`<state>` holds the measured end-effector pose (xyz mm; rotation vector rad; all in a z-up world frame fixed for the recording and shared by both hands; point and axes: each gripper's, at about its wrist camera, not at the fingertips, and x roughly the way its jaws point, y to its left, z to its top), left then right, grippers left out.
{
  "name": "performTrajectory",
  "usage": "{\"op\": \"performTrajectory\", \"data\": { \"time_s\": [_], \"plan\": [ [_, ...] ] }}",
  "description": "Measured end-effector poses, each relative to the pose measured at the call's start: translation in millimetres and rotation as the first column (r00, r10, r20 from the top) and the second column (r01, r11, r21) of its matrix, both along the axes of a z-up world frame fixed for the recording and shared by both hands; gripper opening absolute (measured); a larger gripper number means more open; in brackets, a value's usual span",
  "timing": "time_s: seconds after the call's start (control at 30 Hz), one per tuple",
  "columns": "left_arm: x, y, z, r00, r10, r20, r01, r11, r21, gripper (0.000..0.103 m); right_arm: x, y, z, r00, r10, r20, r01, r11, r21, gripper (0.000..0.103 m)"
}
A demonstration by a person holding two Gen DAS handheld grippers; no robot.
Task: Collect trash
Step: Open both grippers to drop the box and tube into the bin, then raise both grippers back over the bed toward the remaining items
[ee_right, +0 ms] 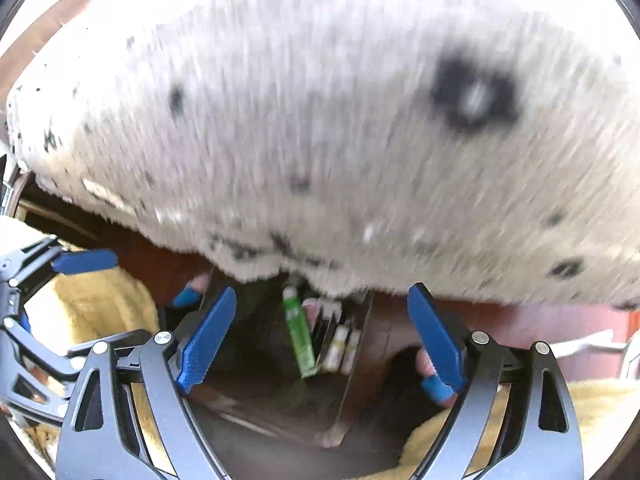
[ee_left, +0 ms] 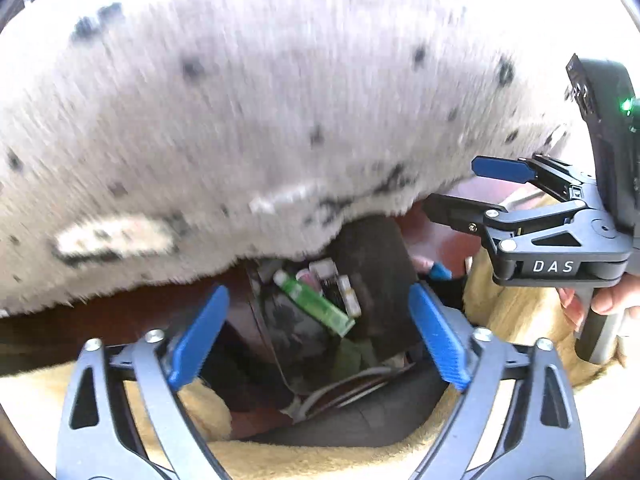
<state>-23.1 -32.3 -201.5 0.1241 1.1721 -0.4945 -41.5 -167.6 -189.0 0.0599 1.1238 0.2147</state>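
Note:
Both views are motion-blurred. A white speckled surface (ee_left: 240, 140) fills the upper part of each view (ee_right: 340, 140). Below its edge a dark compartment (ee_left: 372, 288) holds a green tube (ee_left: 316, 300) and small white packets (ee_left: 348, 294). The tube also shows in the right wrist view (ee_right: 299, 332) beside white packets (ee_right: 340, 346). My left gripper (ee_left: 318, 336) is open and empty, close in front of the compartment. My right gripper (ee_right: 322, 336) is open and empty, and shows at the right of the left wrist view (ee_left: 452, 184).
Yellow fleece fabric (ee_left: 516, 312) lies around the compartment on both sides (ee_right: 100, 304). Grey cables (ee_left: 344, 388) lie below the compartment. Reddish-brown wood (ee_right: 540, 320) runs under the white surface. A shoe or foot with a blue tip (ee_right: 436, 390) is near my right fingers.

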Motion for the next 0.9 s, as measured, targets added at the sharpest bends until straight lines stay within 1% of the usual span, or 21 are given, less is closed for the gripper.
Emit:
{"op": "performTrajectory", "data": {
  "time_s": [0.13,0.2,0.23,0.33,0.37,0.47,0.6,0.67,0.77,0.83,0.9],
  "plan": [
    [4.8,2.7,37.7,0.996,0.016,0.09,-0.014,1.0,-0.017,0.092,6.6,-8.1,33.9,0.994,0.01,0.109,-0.007,1.0,-0.024,0.09],
    [7.3,6.1,55.4,0.991,0.024,0.132,-0.021,0.999,-0.027,0.093,12.9,-13.8,48.7,0.989,0.016,0.145,-0.012,1.0,-0.028,0.09],
    [8.9,7.7,63.5,0.988,0.028,0.152,-0.023,0.999,-0.031,0.093,17.1,-16.8,53.0,0.989,0.018,0.146,-0.015,1.0,-0.02,0.09],
    [17.3,14.9,80.4,0.977,0.047,0.208,-0.041,0.999,-0.031,0.093,31.5,-27.0,56.6,0.996,0.011,0.09,-0.016,0.998,0.054,0.091],
    [20.7,17.3,85.4,0.974,0.057,0.221,-0.051,0.998,-0.031,0.093,32.9,-26.1,58.1,0.997,0.018,0.079,-0.022,0.998,0.054,0.091],
    [27.0,25.7,100.0,0.968,0.081,0.238,-0.074,0.996,-0.042,0.093,30.9,-19.2,59.5,0.997,0.061,0.043,-0.061,0.998,0.005,0.091],
    [35.1,33.5,115.9,0.959,0.096,0.268,-0.086,0.995,-0.05,0.093,25.9,-17.6,66.4,0.996,0.072,0.043,-0.072,0.997,0.003,0.09],
    [39.6,41.9,114.6,0.952,0.102,0.289,-0.091,0.995,-0.051,0.093,21.3,-18.6,78.1,0.995,0.069,0.074,-0.07,0.997,0.014,0.09],
    [40.6,46.6,128.0,0.939,0.109,0.327,-0.099,0.994,-0.047,0.093,21.5,-23.5,99.3,0.989,0.052,0.14,-0.055,0.998,0.018,0.09],
    [48.4,47.5,135.6,0.93,0.118,0.349,-0.111,0.993,-0.042,0.093,25.0,-32.1,114.2,0.978,0.033,0.204,-0.035,0.999,0.004,0.09],
    [56.3,48.8,141.2,0.921,0.124,0.37,-0.119,0.992,-0.037,0.093,34.7,-34.6,119.9,0.972,0.007,0.237,-0.002,1.0,-0.021,0.09]
  ]
}}
